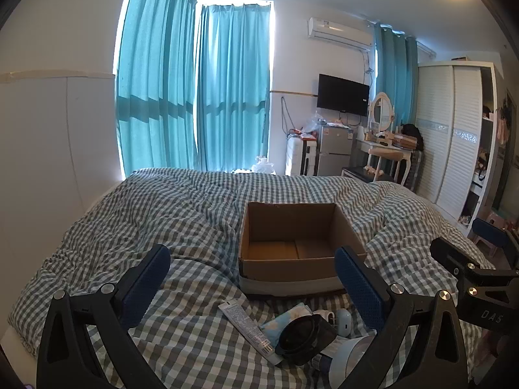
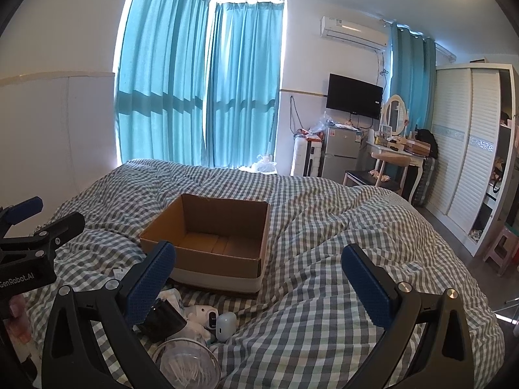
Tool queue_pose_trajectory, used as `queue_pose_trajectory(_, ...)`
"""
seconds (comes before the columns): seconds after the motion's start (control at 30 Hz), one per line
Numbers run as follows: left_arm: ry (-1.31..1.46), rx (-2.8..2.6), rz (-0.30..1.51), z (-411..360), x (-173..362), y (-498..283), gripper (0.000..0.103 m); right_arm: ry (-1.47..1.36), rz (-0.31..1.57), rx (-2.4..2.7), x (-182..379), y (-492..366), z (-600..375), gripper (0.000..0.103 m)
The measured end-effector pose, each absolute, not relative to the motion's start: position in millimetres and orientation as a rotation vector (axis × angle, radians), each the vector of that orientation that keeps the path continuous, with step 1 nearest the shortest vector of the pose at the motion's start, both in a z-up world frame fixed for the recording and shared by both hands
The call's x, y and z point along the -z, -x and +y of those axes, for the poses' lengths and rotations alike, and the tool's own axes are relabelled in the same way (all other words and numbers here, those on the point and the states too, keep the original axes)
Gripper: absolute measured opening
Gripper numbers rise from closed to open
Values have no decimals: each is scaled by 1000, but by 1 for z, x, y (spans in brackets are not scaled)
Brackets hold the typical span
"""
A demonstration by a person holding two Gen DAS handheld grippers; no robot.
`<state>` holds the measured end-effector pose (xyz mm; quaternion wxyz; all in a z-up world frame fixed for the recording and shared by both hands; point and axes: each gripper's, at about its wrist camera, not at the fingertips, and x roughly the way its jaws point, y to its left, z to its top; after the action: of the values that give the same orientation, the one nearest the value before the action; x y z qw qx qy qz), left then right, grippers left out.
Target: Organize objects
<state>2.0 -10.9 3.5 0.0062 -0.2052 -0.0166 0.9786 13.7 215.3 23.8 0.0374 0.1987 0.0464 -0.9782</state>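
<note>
**Box empty, pile unsorted, both grippers idle**

Cardboard box sits open and empty on the checked duvet, mid-bed. The clutter lies just in front of its near wall: a white tube, a tissue pack, a black lidded container, a white earbud case, a small white gadget and a clear cup with what may be cotton swabs; contents too blurry to confirm.

My left gripper hovers above the pile, jaws wide, nothing between them. My right gripper hangs over bare duvet to the right of the pile, jaws also wide and empty.

My read: nothing is sorted yet.

Risks from here:
- Items overlap; closing on one could drag or flip a neighbour, especially the tube under the black container.
- Duvet is soft and wrinkled, so pressing down may sink the item and pinch fabric instead.
- Clear cup could tip and spill.
- Grippers sit close; both reaching in could clash.
</note>
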Motion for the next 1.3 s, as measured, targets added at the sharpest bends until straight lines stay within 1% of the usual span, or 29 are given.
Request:
queue_pose_trajectory(0.43,652,-3066,-89,-15,-5,-2,103,-604,179,2986,-22,-14,207,103)
queue_pose_trajectory(1.13,663,-3060,-49,-8,-5,-4,103,-596,189,2968,-20,-17,202,103)
queue_pose_trajectory(1.3,668,-3044,-93,-13,0,0,103,-599,172,2964,-18,-14,206,103)
